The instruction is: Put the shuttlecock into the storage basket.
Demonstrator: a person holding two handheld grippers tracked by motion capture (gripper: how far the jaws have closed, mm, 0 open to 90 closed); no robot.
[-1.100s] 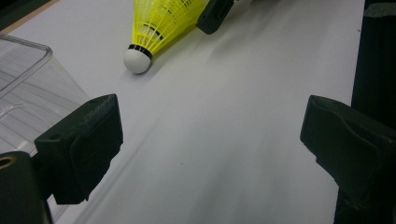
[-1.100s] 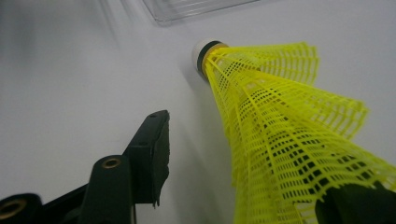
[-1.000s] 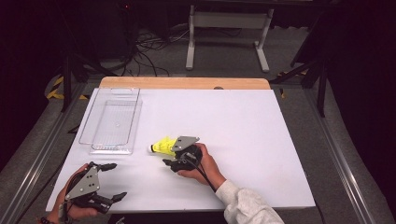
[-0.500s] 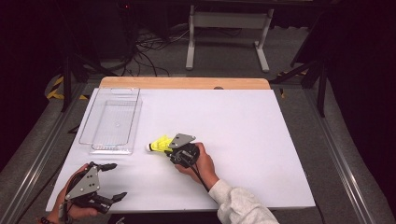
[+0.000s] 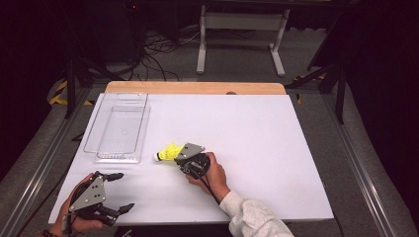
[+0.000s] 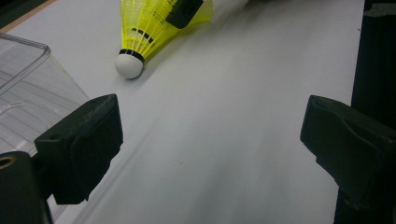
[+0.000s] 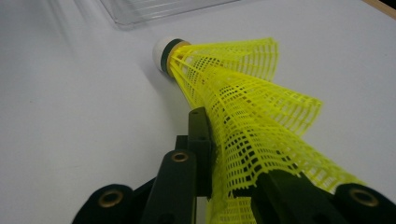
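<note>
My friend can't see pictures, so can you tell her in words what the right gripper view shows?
The right gripper has just closed its two black jaws on the net skirt of a yellow shuttlecock. The shuttlecock lies on the white table, its white cork tip pointing away from the camera. The edge of a clear plastic tray sits beyond it.

Shuttlecock (image 7: 243, 121) skirt end cut off at frame bottom.

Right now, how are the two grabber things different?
The right gripper is shut on the yellow shuttlecock; the left gripper is open and holds nothing. The right one sits mid-table; the left one rests near the table's front left corner. Both have black fingers and a grey plate on top.
</note>
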